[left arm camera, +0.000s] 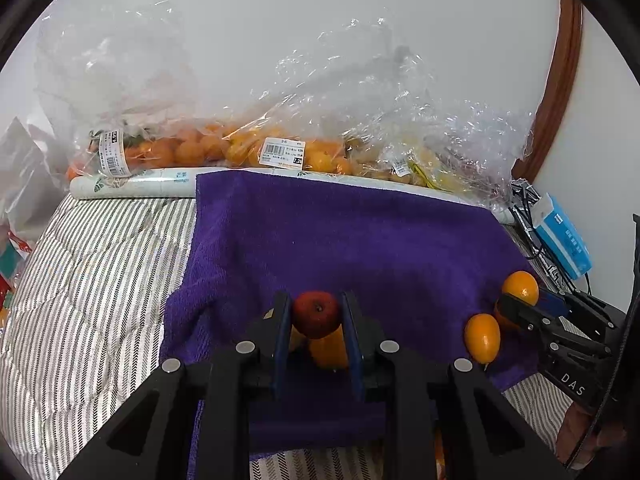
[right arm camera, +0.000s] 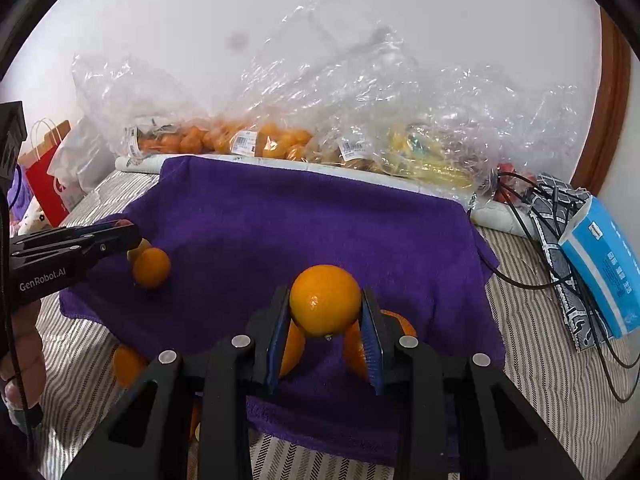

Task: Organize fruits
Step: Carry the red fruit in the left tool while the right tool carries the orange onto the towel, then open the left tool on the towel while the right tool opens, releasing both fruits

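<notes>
Fruit bags [left arm camera: 224,148] behind purple towel [left arm camera: 340,240] (striped bedding [left arm camera: 100,264]), white wall [left arm camera: 280,20].

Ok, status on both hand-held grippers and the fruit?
Left hand-held gripper shut on red apple. Right hand-held gripper shut on orange. Loose oranges beneath, on purple towel.

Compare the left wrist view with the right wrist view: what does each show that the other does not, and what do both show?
Only the left wrist view shows the red apple clamped in the left gripper.

Only the right wrist view shows the red paper bag by the wall and an orange fruit on the striped bedding beside the towel.

Both show the purple towel, the bagged fruit along the wall, the blue tissue pack, and the orange held in the right gripper.
</notes>
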A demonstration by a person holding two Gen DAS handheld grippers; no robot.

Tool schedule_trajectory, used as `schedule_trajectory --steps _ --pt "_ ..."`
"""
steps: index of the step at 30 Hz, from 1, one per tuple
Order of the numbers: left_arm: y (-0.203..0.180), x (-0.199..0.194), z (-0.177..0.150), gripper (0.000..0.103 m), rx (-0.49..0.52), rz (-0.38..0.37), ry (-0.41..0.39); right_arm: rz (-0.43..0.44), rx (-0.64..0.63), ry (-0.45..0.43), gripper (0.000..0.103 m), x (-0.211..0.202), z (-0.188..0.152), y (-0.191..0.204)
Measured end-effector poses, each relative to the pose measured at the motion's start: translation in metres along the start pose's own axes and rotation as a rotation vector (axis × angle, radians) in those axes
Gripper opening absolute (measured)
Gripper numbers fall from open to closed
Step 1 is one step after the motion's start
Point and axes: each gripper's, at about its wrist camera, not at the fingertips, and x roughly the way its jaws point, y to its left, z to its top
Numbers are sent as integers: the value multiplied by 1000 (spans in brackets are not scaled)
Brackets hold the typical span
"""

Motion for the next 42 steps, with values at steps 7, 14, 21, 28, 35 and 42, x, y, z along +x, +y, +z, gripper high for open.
schedule_trajectory --steps 7,14,21,28,35,42 --pt "-2 3 -1 24 12 0 13 -5 -7 15 34 3 0 1" --pt "-4 3 -1 24 18 -1 14 -17 -23 23 34 5 -1 3" --pt "-4 3 -2 24 19 -2 14 -17 -28 18 34 4 0 4" --pt "-4 2 -3 24 16 -8 8 -19 -39 10 34 3 -1 6" --pt "-3 -4 -2 30 4 -33 -9 -3 -17 -26 34 -6 1 3" --pt "-1 -11 1 34 -10 -59 -28 -4 -6 -49 34 -12 3 2"
